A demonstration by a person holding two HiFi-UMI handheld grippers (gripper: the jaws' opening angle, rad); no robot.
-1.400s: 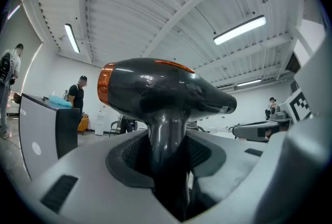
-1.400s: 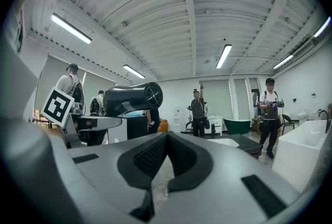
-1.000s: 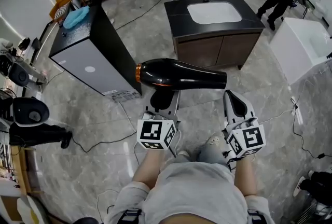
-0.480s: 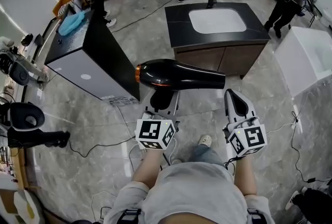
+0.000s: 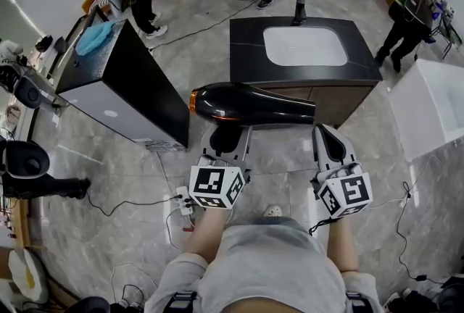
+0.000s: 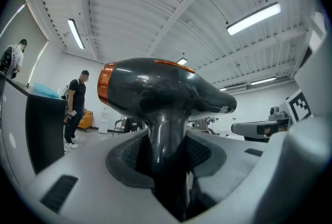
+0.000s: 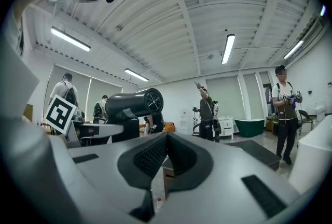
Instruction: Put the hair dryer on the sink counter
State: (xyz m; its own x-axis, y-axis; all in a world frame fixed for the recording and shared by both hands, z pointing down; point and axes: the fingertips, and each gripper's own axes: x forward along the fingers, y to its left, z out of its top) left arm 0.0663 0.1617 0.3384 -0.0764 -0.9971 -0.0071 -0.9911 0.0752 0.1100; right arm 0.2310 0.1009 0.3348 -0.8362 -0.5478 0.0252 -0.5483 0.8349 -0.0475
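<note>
Head view is showing the left claw (image 5: 228,135) clenching the black hair dryer (image 5: 250,103) by its handle, holding it level above the floor for carrying, short of the sink desk (image 5: 248,40) farther ahead. The right claw (image 5: 325,133) is hanging closed and empty, apart at its right.

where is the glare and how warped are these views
Head view: fisheye bends the black sink counter and the glossy grey marble floor, which carries pale light streaks. Left gripper view: round dark vignette, ceiling strip lights blown white, reflections across the glossy black hair dryer with a copper ring. Right gripper view: same vignette, a mosaic patch top left.
</note>
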